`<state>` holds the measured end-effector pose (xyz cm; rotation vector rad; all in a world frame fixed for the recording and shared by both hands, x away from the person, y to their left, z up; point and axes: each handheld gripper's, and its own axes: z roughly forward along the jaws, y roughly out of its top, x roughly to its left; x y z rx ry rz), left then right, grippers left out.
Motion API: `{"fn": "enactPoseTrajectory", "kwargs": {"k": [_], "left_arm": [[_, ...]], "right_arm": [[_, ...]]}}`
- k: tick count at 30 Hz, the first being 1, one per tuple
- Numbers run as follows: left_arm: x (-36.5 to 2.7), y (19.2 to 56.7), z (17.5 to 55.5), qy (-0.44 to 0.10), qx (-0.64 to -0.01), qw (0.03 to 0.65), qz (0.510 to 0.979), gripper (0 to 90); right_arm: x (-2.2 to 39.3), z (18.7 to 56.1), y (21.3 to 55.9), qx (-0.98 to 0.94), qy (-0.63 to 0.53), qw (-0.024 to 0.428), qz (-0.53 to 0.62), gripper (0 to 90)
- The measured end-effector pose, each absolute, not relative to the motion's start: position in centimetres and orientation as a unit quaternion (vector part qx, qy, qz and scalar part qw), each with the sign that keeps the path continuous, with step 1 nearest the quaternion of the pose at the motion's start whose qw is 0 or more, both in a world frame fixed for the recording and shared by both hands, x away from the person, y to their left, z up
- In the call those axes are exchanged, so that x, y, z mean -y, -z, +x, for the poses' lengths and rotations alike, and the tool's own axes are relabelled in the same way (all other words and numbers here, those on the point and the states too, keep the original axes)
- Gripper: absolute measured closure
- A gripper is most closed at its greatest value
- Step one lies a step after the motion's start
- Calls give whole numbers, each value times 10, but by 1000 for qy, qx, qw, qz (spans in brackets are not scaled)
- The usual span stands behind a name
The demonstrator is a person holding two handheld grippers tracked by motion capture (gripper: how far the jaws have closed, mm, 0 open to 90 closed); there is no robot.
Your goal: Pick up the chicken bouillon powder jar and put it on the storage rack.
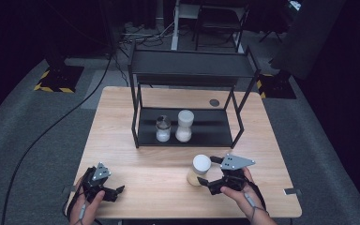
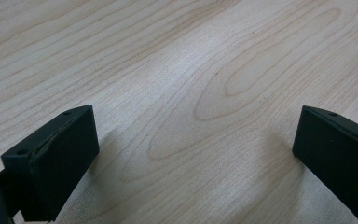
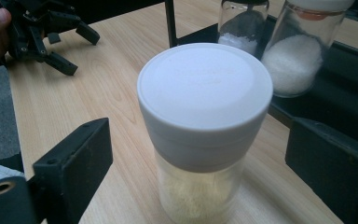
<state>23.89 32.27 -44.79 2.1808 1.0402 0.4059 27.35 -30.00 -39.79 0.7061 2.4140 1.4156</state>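
A clear jar with a white lid [image 1: 199, 169] [image 3: 205, 116], holding pale yellowish powder, stands upright on the wooden table [image 1: 122, 122] near the front right. My right gripper [image 1: 212, 174] [image 3: 198, 154] is open with its jaws on either side of the jar, and a gap shows on each side. My left gripper [image 1: 116, 193] [image 2: 196, 154] rests low at the front left, open over bare wood with nothing between its jaws. The right gripper view also catches the left gripper [image 3: 65, 46] far off at the upper left.
A black two-level rack [image 1: 192, 65] stands at the middle back of the table. Its lower shelf carries a small glass jar [image 1: 163, 129] [image 3: 240, 23] and a taller white-lidded jar [image 1: 184, 125] [image 3: 298, 51], both with white contents. Cables cross the floor beyond.
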Motion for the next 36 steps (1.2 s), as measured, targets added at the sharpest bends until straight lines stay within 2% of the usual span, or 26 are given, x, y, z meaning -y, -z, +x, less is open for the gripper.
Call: {"fn": "enactPoseTrajectory", "kwargs": {"k": [7,14,25,36], "left_arm": [[-322,448,238,-156,-402,339,836,0],[-322,448,238,-157,-402,339,836,0],[-322,448,238,-156,-400,339,837,0],[-322,448,237,-155,-400,339,837,0]], "right_arm": [[290,288,400,-833,-486,116,238,143],[285,294,399,-837,-485,120,224,329],[288,299,393,-839,-486,111,219,335],[297,300,368,-836,-488,121,218,335]]}}
